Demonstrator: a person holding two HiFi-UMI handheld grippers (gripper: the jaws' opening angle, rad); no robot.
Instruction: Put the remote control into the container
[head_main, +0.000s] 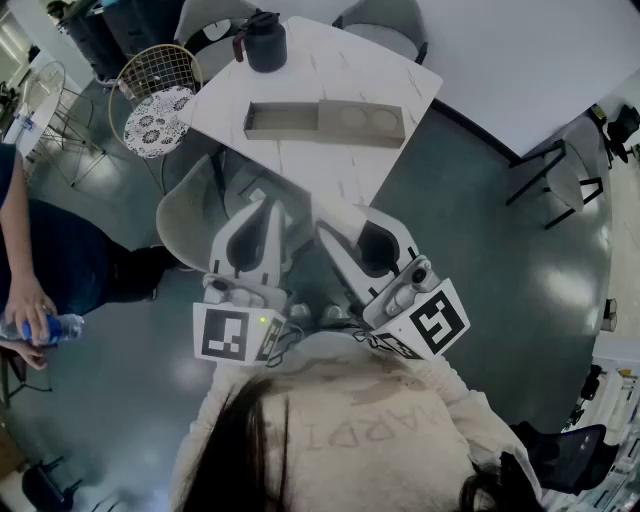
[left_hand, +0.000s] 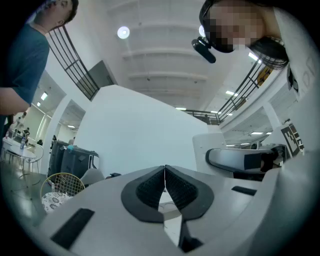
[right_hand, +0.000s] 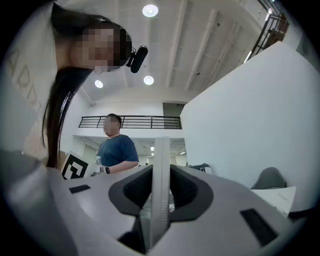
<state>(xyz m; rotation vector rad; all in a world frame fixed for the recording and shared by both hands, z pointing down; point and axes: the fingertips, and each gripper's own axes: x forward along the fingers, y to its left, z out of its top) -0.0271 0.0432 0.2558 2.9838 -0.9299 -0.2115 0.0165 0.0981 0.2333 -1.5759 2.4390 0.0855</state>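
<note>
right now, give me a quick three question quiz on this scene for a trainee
1. What dark thing stands on the table beyond the container?
2. The slim white remote control is: A) in the container, B) clamped in the right tongs, C) lying on the floor.
3. True or false: the left tongs are shut with nothing between them.
Key: 1 the black jug; 2 B; 3 true.

The remote control (right_hand: 161, 150) shows only edge-on, its lower end hidden between the fingers (right_hand: 189, 192) of the right gripper (right_hand: 161, 174).
</note>
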